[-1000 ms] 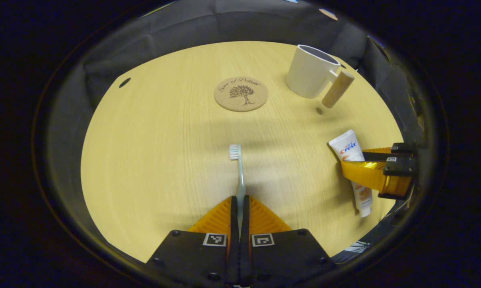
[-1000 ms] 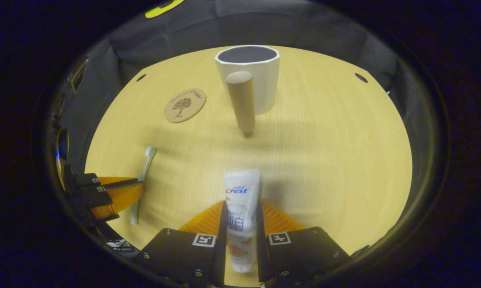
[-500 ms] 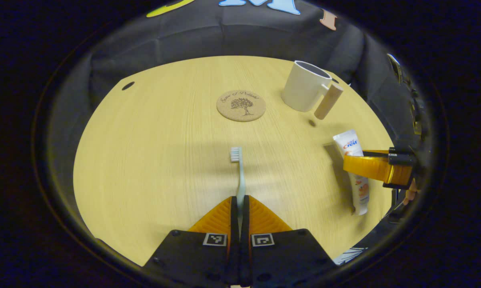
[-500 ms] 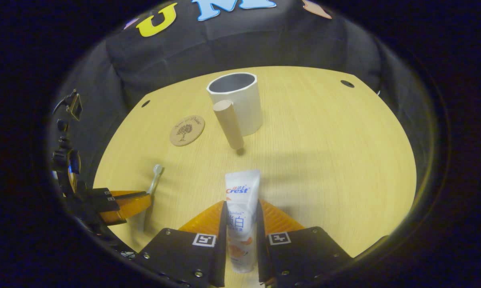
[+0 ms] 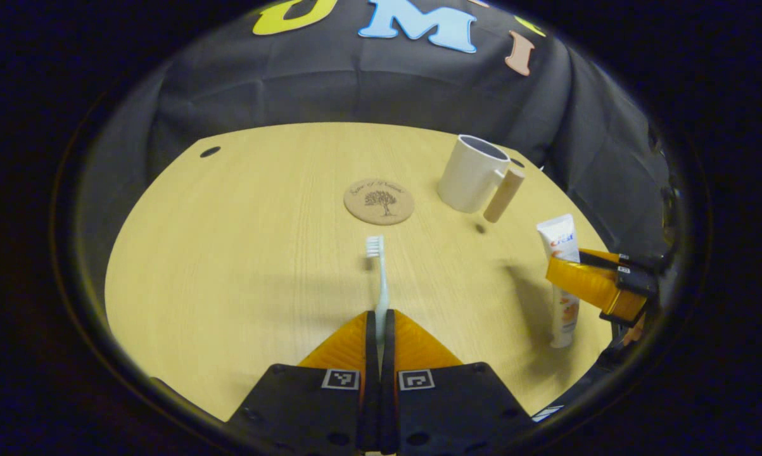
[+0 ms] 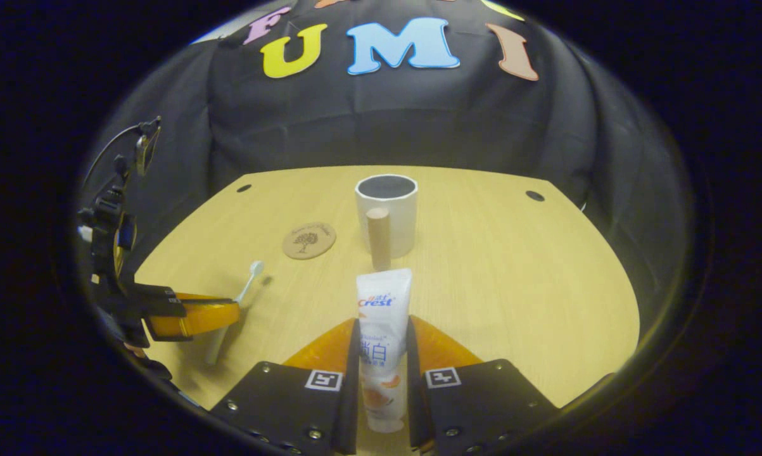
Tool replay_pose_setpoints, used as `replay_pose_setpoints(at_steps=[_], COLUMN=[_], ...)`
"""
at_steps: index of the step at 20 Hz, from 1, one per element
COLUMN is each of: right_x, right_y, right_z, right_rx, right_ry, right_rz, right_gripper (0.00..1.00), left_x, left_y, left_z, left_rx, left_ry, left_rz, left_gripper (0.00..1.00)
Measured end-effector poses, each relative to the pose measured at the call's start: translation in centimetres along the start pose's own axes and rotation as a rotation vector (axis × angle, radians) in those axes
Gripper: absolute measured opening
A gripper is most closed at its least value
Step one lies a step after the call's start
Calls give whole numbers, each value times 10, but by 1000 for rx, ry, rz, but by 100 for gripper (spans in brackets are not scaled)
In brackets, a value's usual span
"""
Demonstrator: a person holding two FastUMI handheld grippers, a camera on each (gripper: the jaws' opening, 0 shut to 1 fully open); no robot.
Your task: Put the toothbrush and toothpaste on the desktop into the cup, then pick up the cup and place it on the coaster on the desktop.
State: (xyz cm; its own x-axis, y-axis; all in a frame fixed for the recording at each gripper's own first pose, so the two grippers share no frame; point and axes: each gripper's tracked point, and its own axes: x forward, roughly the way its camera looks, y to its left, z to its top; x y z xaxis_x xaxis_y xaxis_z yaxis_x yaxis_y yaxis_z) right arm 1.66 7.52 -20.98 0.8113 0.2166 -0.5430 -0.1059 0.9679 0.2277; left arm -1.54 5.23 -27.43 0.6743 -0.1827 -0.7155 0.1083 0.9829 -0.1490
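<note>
A pale toothbrush (image 5: 378, 278) sticks forward out of my left gripper (image 5: 379, 320), which is shut on its handle and holds it above the table, bristles up. My right gripper (image 6: 384, 332) is shut on a white toothpaste tube (image 6: 382, 316), also lifted. The white cup (image 6: 387, 212) with a wooden handle (image 6: 378, 237) stands straight ahead in the right gripper view, and at the far right in the left gripper view as the cup (image 5: 470, 173). A round cork coaster (image 5: 379, 201) lies left of it. The right gripper (image 5: 599, 285) with the tube (image 5: 561, 278) shows at the right edge.
The wooden table (image 5: 241, 253) has small holes near its far corners (image 5: 209, 152). Black cloth hangs behind the table. In the right gripper view the left gripper (image 6: 194, 316) and its toothbrush (image 6: 244, 294) hover at the left edge.
Both grippers have risen and tilted up with their loads; cup and coaster now look farther off and more of the back wall shows.
</note>
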Motion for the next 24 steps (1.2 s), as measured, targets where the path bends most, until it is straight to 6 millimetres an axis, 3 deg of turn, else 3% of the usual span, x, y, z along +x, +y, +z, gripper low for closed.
replay_pose_setpoints(at_steps=[10, 11, 13, 14, 15, 24], right_x=[-18, -20, -25, -27, -29, -24], right_y=[16, 16, 17, 18, 19, 23], right_z=[42, 47, 65, 74, 84, 162], right_rx=[61, 58, 53, 55, 57, 91], right_ry=[-194, -205, -233, -247, -261, -379], right_rz=[22, 20, 18, 18, 22, 68], right_gripper=[33, 29, 33, 29, 33, 32], left_x=[-28, -31, -38, -43, -46, -53], left_y=[-13, -11, -10, -9, -9, -30], left_z=[30, 30, 36, 42, 46, 120], left_rx=[28, 28, 35, 41, 49, 84], left_ry=[-180, -195, -222, -238, -253, -397], left_rz=[-61, -65, -73, -78, -78, -117], left_gripper=[8, 10, 8, 7, 8, 8])
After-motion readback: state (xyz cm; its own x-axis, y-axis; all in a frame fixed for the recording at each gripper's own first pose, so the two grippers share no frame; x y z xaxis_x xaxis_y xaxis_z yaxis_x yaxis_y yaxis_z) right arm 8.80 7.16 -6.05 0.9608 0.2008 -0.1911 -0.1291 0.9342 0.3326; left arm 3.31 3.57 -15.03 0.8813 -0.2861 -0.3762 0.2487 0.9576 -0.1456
